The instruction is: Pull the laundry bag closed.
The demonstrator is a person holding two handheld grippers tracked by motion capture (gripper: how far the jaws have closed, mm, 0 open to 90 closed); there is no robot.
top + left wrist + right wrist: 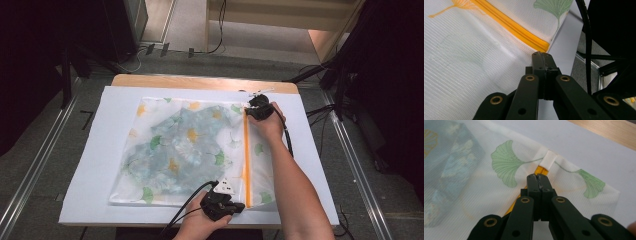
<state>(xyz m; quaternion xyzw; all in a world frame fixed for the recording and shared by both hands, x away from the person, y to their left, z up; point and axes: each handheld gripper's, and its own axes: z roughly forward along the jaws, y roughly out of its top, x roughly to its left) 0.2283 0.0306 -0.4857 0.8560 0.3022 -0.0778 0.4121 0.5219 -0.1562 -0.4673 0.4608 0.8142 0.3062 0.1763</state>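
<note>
A white mesh bag (150, 187) printed with green and orange leaves lies flat on the white sheet, with a blue-green patterned cloth (175, 145) inside. Its orange zipper (246, 160) runs along the right side. My left gripper (239, 206) is shut at the near end, where its tips (541, 53) pinch the mesh just beside the zipper's end (534, 42). At the far end, my right gripper (251, 107) is shut over the zipper (541, 170), just short of a white fabric tab (549, 158). Its tips (537, 176) hide the slider.
A white sheet (107, 150) covers most of the wooden table (200, 81). Each gripper trails a black cable, the left one (185, 205) across the table's near edge. Metal rails and dark stands flank the table on the floor.
</note>
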